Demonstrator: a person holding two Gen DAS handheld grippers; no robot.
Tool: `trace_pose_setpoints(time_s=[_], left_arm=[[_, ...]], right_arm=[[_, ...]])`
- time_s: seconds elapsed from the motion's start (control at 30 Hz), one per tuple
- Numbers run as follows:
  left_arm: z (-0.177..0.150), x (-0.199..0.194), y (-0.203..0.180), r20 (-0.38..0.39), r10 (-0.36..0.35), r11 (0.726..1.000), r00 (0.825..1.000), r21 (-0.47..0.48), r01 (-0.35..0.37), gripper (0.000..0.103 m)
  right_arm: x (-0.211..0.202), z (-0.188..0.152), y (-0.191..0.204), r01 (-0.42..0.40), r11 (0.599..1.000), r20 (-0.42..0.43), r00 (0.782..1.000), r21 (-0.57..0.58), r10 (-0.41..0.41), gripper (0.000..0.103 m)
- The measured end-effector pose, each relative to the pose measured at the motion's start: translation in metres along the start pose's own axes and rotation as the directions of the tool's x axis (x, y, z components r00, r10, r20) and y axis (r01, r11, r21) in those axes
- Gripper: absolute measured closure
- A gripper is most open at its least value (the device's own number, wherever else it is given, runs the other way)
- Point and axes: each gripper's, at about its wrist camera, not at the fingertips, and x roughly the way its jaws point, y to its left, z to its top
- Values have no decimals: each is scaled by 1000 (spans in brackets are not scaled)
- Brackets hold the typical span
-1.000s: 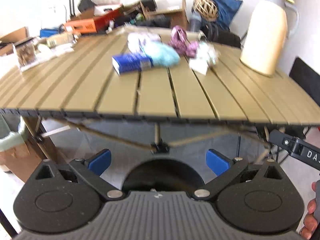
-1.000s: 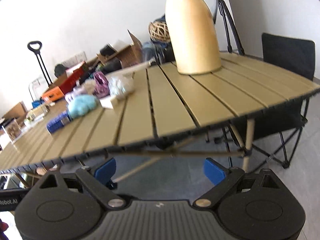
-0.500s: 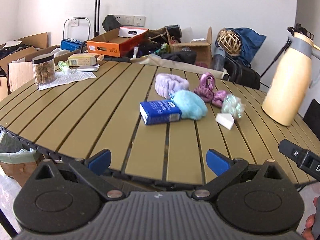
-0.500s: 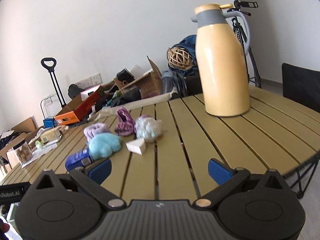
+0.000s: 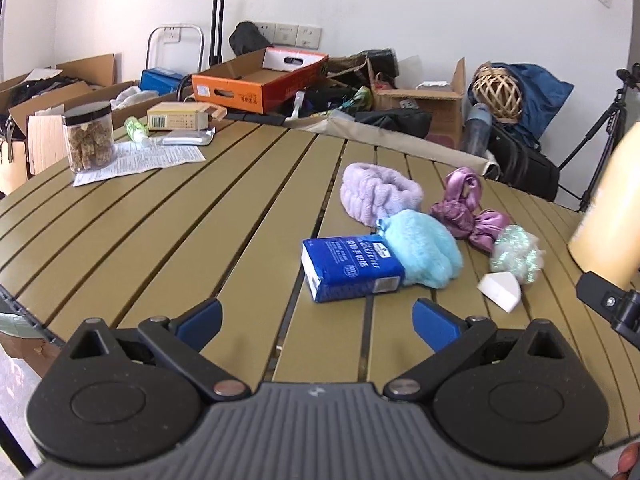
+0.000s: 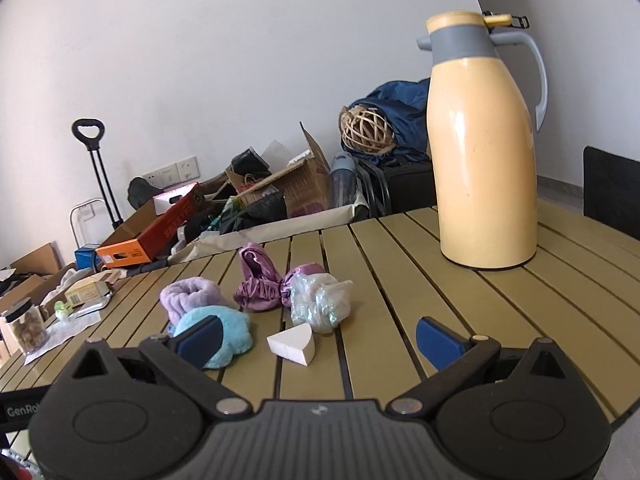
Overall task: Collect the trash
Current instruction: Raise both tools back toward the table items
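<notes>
Both grippers — left [image 5: 316,316], right [image 6: 318,338] — hang open and empty near the pile, so next: close on the blue pack [image 5: 350,268].

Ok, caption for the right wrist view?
Open right hand-held gripper above slatted table, facing white wedge, crumpled plastic, yellow jug.

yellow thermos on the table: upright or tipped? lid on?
Upright. The thermos stands on its flat base on the slatted table, spout and handle at the top. The lid looks shut; the contents cannot be seen.
</notes>
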Motion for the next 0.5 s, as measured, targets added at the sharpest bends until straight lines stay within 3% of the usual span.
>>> trace_pose_setpoints(time_s=[0.27,0.37,0.5], left_arm=[[7,38,-1,-44,-35,997,998,-67,32,0],[9,44,-13,-25,-57,997,998,-46,56,0],[10,56,-33,-2,-13,1000,1000,6,13,0]], right_arm=[[30,10,-1,27,1000,-3,1000,-8,-27,0],[38,14,-7,40,999,-5,999,5,-40,0],[46,14,-17,61,998,-12,998,13,-61,0]])
